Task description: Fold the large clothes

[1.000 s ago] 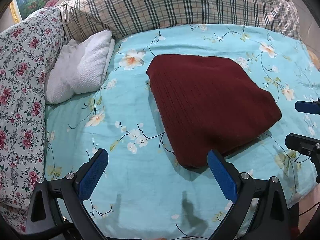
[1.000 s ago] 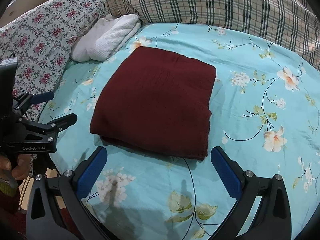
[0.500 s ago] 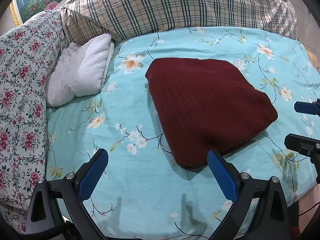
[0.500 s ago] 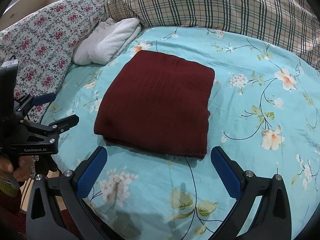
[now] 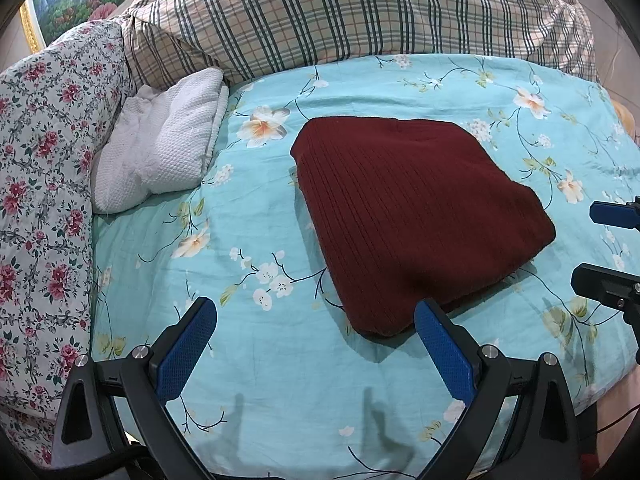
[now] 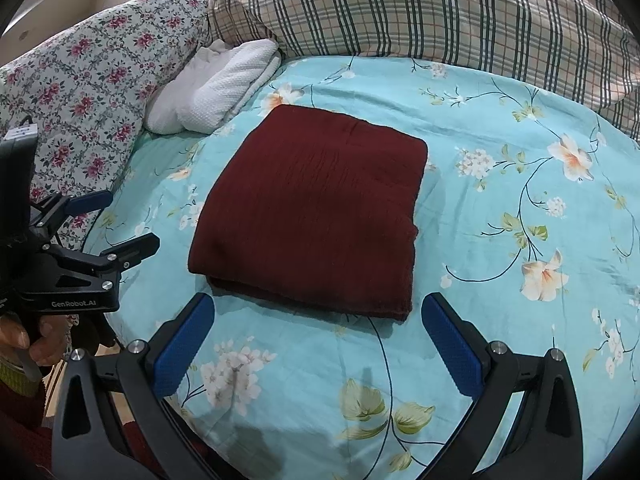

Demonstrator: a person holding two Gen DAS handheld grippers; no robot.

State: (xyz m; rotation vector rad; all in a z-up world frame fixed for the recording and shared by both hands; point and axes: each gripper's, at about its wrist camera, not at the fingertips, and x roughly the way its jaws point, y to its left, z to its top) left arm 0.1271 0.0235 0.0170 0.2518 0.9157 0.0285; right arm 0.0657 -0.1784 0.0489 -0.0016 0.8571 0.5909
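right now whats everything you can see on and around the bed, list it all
folded garment: 1, dark red knit, middle of the sheet, lying flat, touched by neither gripper
white textured cloth: 1, white, far left of the sheet, beside the floral bedding
bed sheet: 1, turquoise with white and orange flowers, covers the bed
plaid bedding: 1, beige with dark stripes, bunched along the far edge
floral bedding: 1, white with red roses, along the left side
framed picture: 1, gold frame, behind the bed, partly seen
left hand-held gripper: 1, black with blue pads, open, near the garment's near corner
right hand-held gripper: 1, black with blue pads, open, before the garment's near edge
hand: 1, holding the left gripper's handle
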